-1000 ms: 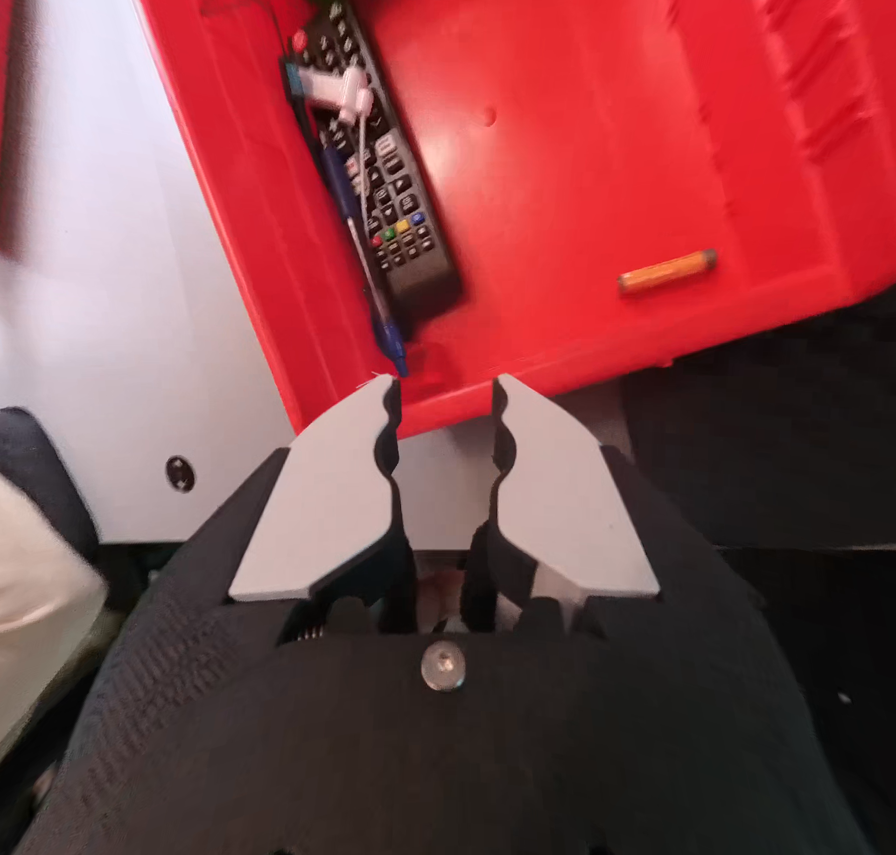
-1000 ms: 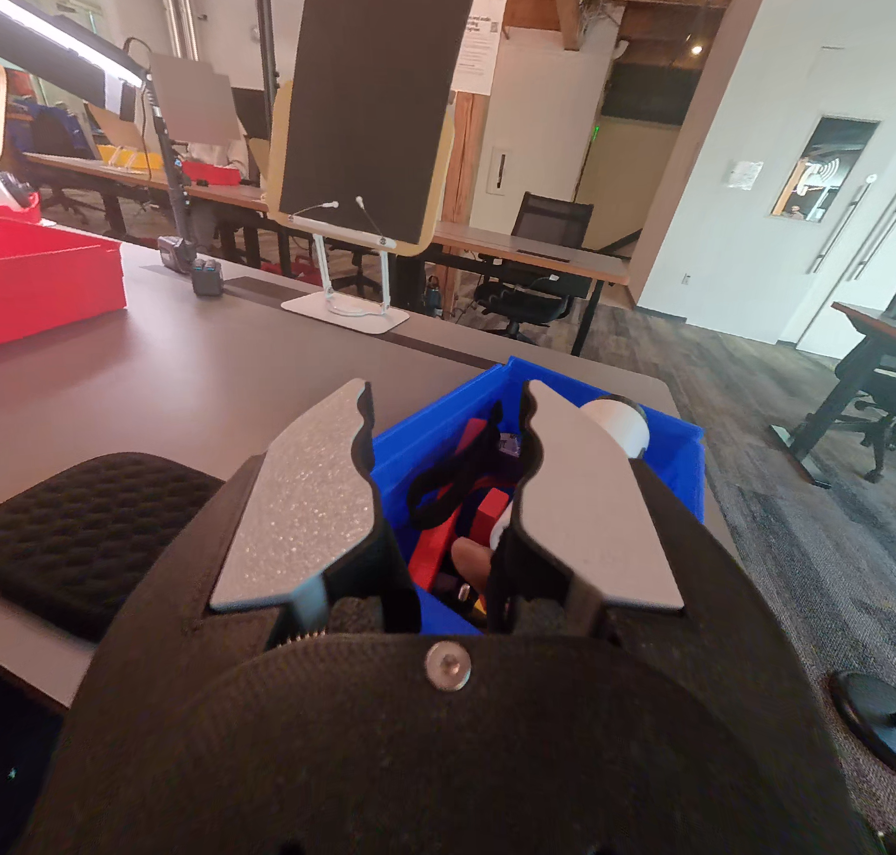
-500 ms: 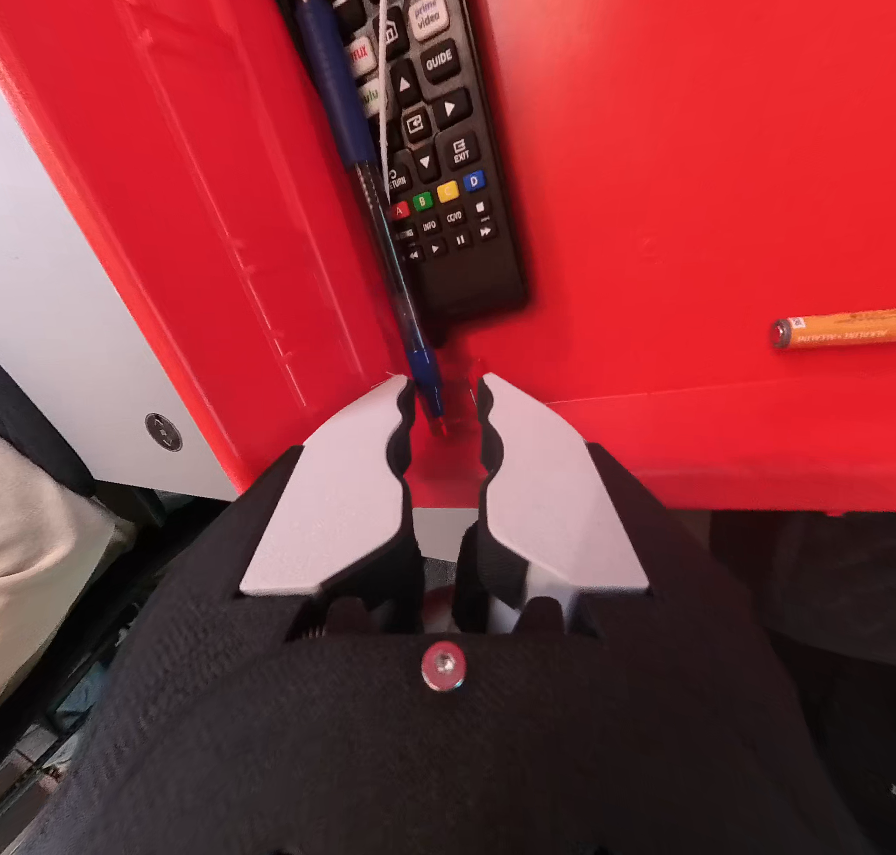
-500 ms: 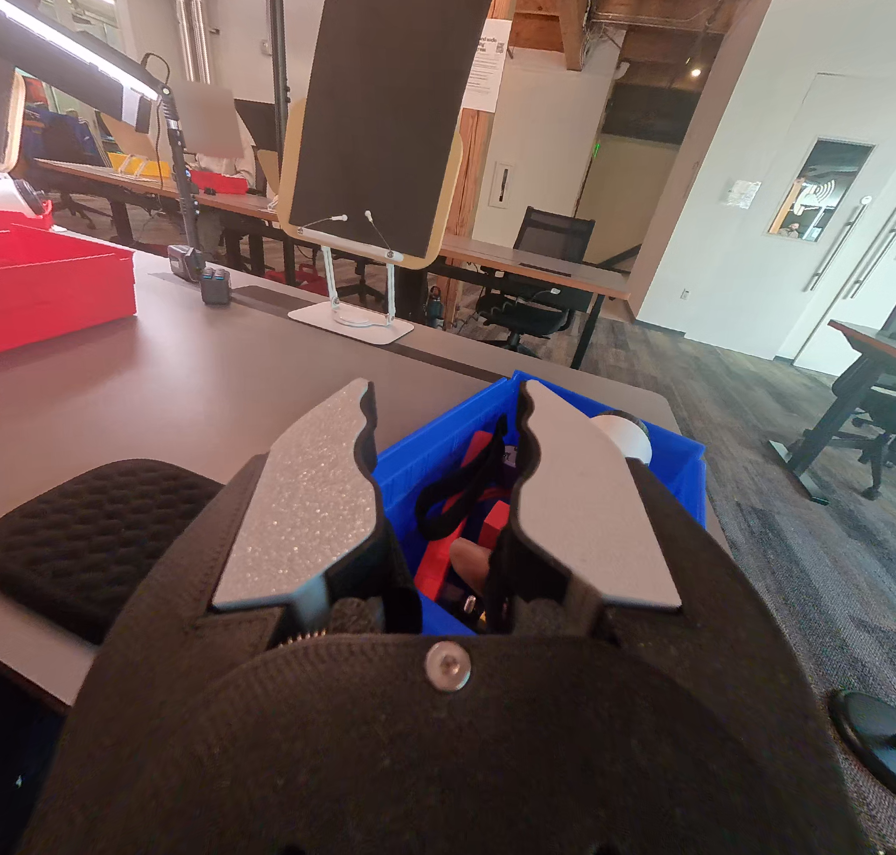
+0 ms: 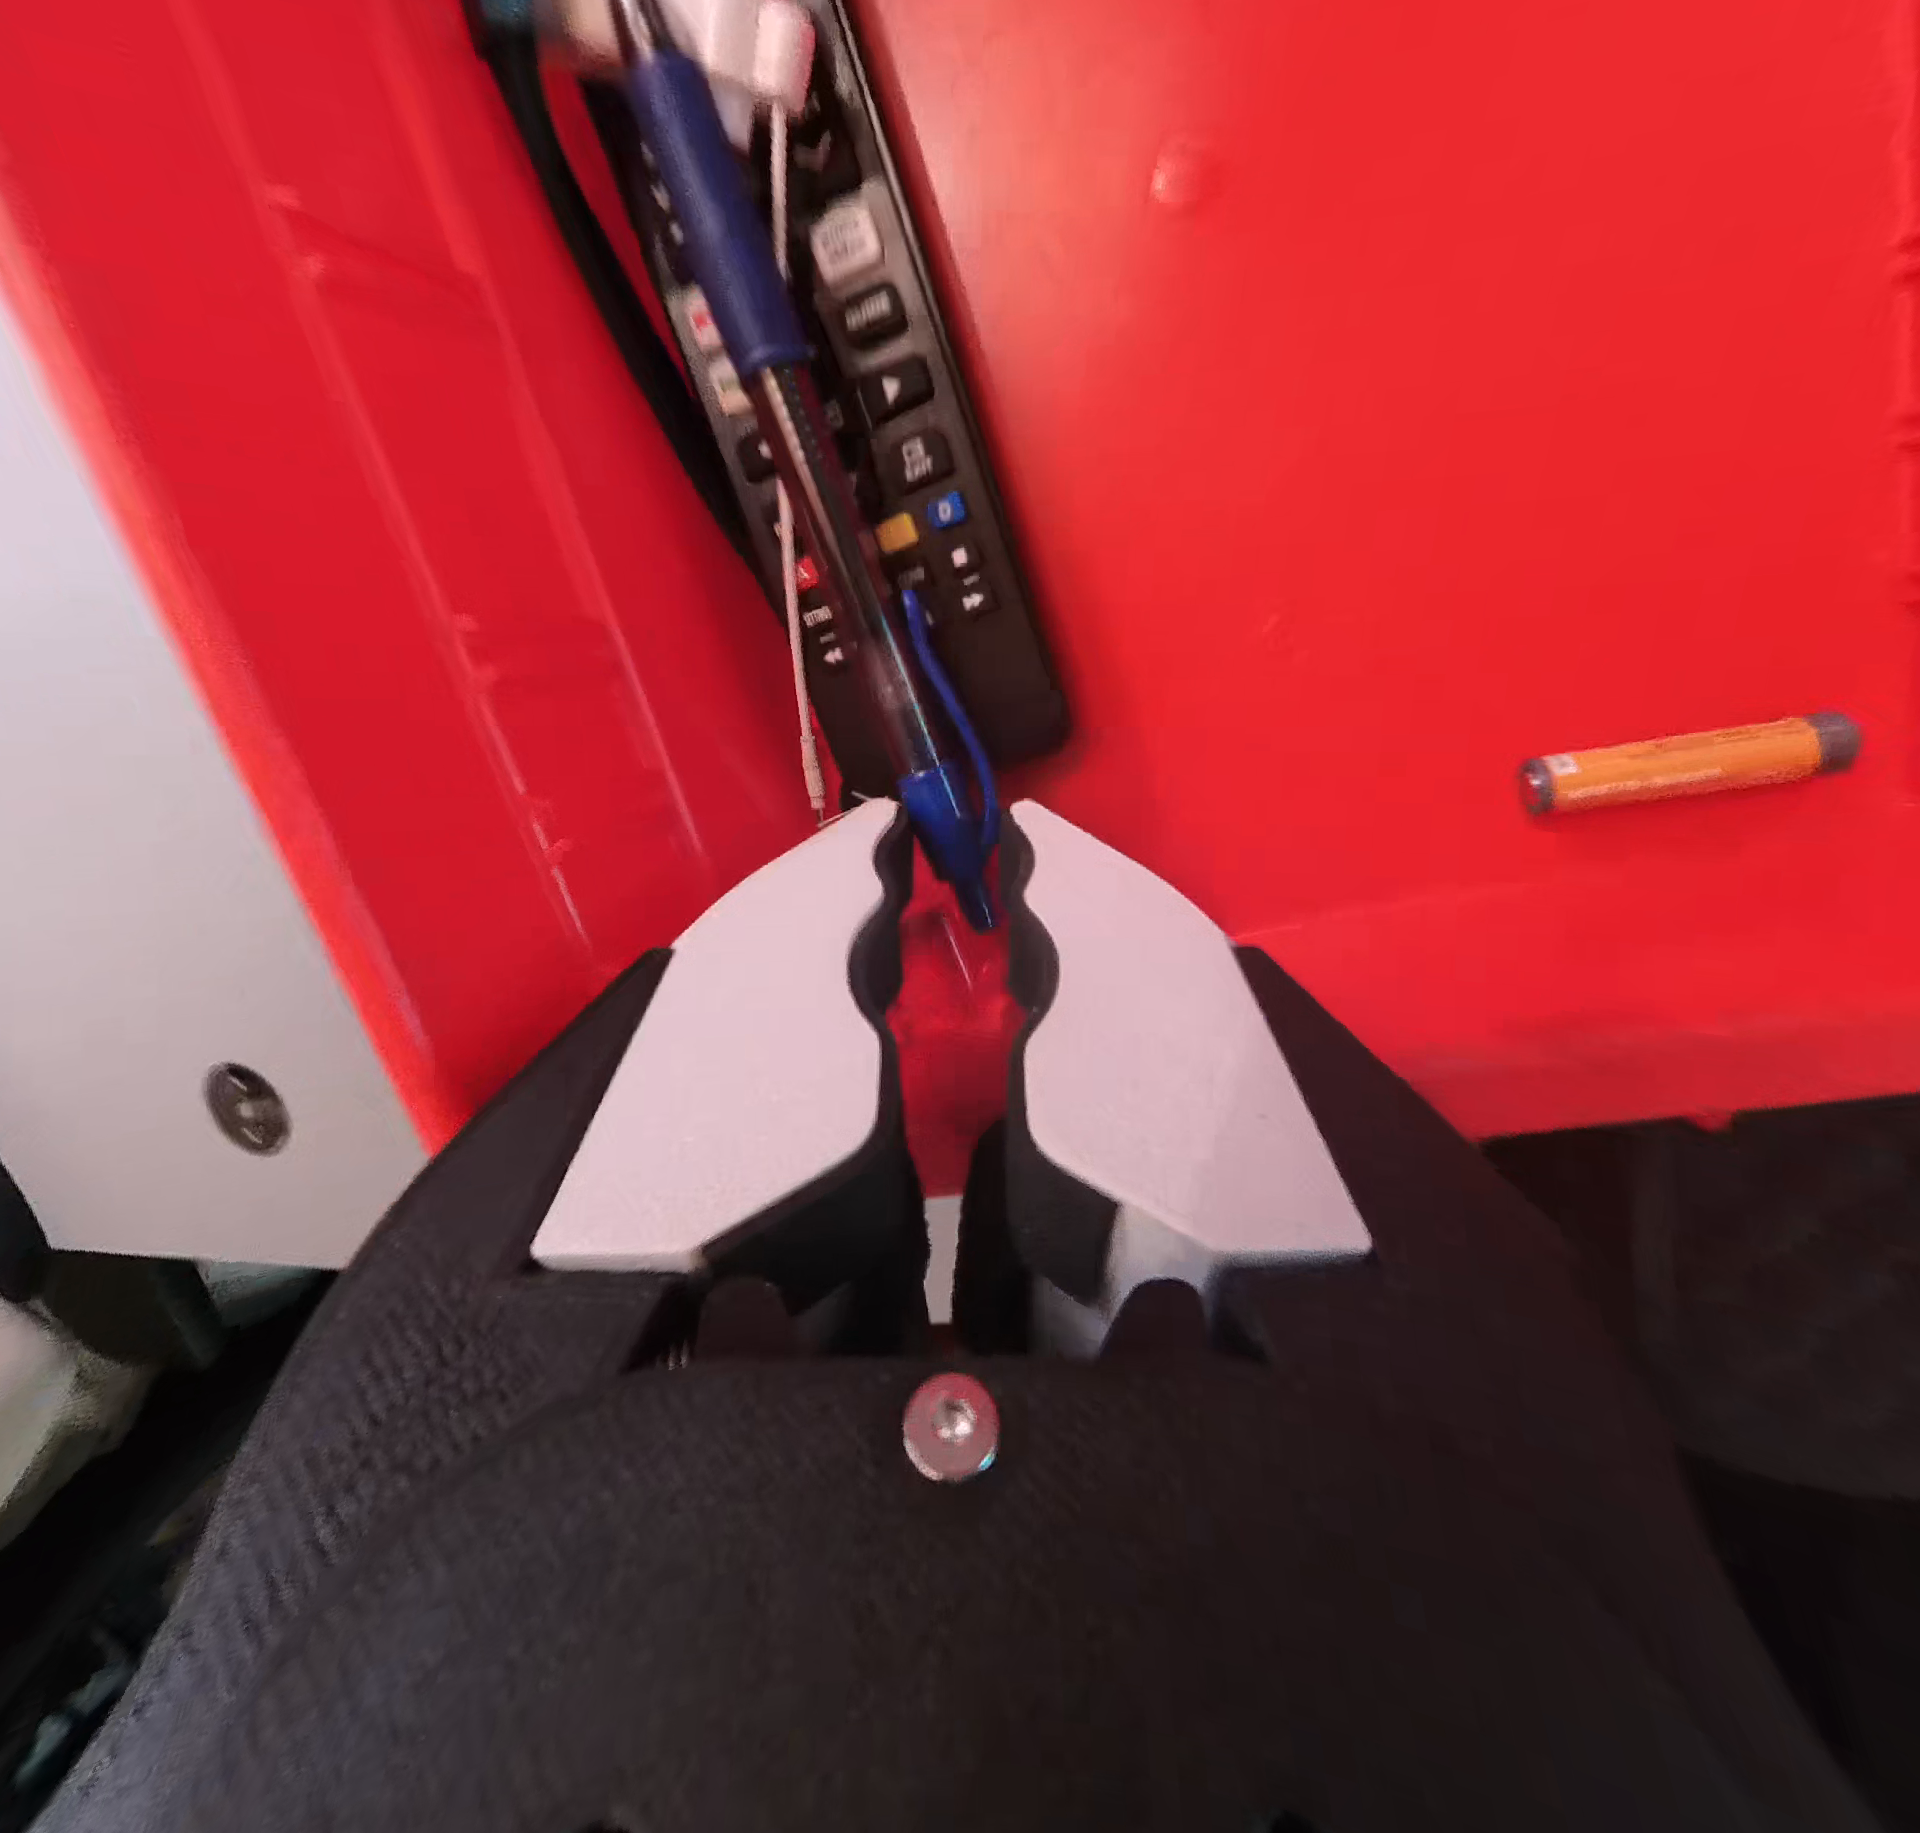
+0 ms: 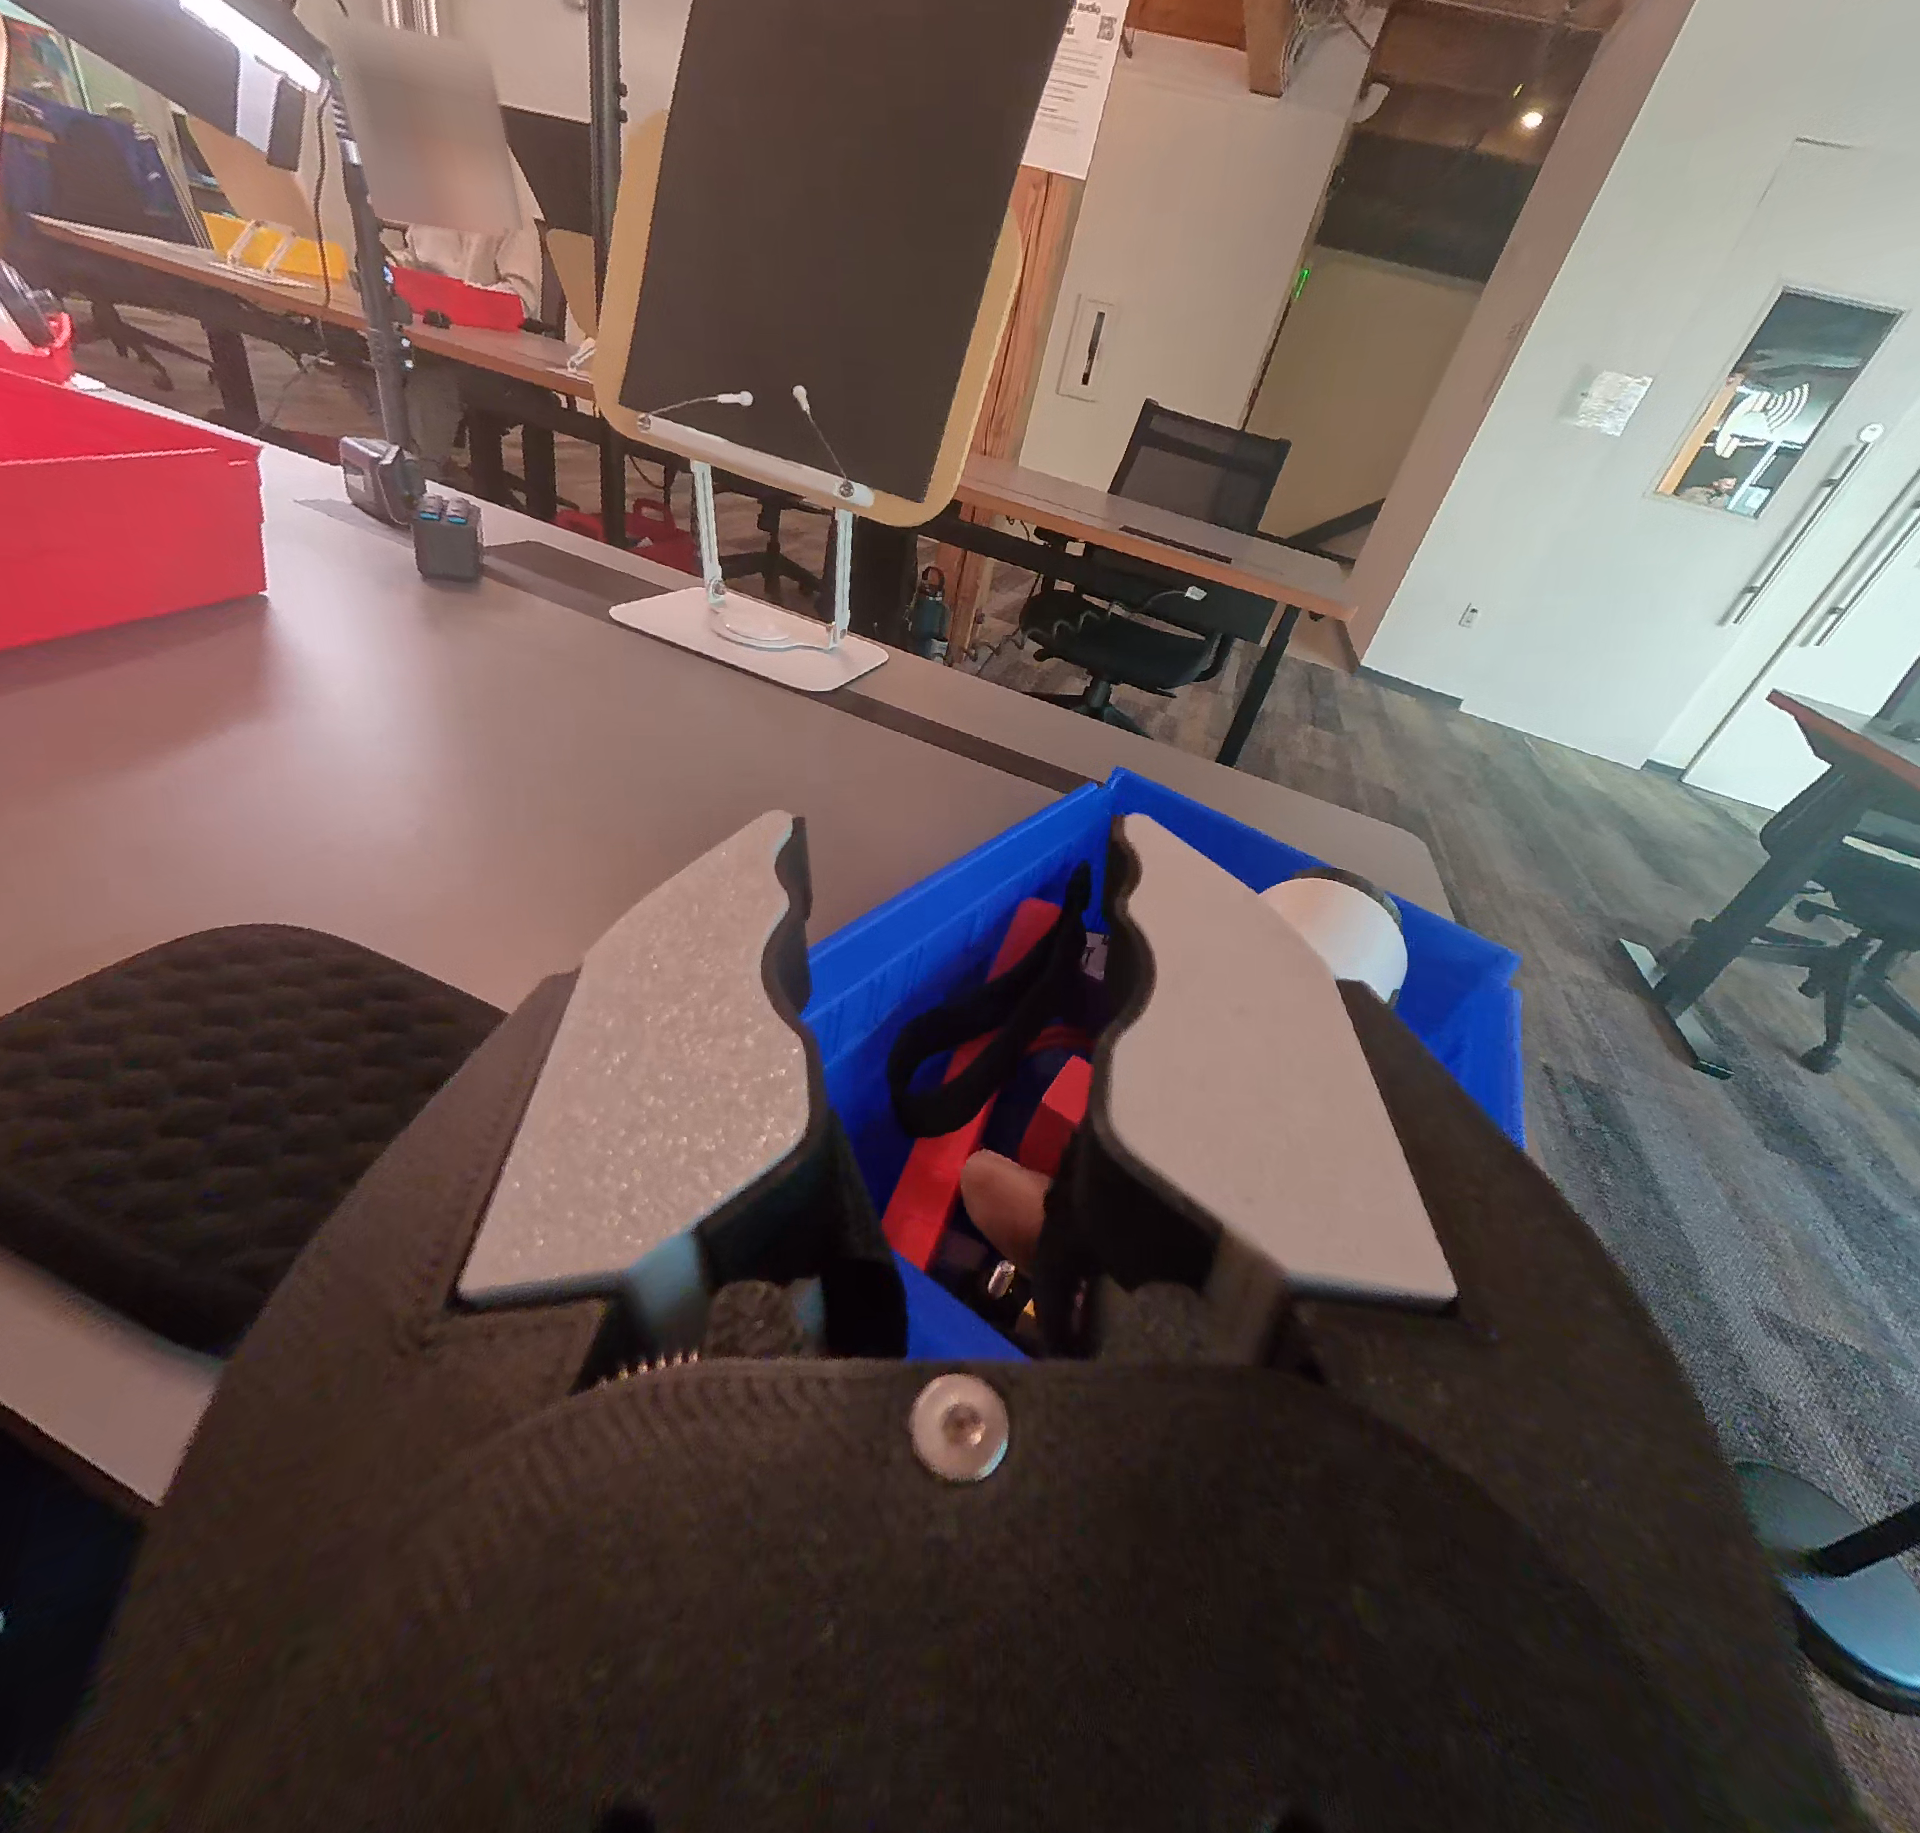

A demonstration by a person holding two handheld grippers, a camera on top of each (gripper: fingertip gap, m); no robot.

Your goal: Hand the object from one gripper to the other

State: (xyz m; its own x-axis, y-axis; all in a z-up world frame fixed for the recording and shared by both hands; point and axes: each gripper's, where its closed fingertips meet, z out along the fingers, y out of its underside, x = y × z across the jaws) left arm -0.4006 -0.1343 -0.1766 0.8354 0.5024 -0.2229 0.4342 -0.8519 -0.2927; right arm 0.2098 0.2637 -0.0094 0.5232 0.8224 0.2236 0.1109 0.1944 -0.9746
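So the big thing on the left side is the red bin [image 5: 1351, 433], sitting on the bench [image 6: 416, 796], and the left tool [image 5: 951, 853] is poking right down into its corner. In the bin there's a black remote [image 5: 914, 453] lying along the wall, a white cable [image 5: 795, 578] draped over it, an orange battery [image 5: 1683, 775] off on its own well to the side, and the pen [image 5: 790, 453], which I'm guessing is the thing to hand over. The left tool's fingers are nearly together with the pen's blue cap end sitting right between the tips, but it looks like a very shallow pinch and I honestly can't tell if it's fully clamped or just about to be. That's my main worry: it's gripped at the extreme end, so the pen could pivot, droop or just pop out on the lift. The clip sticking out near the tips might make the grip sit crooked too. Also that white cable runs right alongside the pen and ends just beside the left fingertip, so it could get snagged and dragged up with it, maybe tugging the remote. Over on the other side the right tool [image 6: 956, 848] is spread apart and empty, hanging over the blue bin [image 6: 1455, 962] full of odds and ends, well away from the pen, so a wobbly pen would be hard to catch cleanly.
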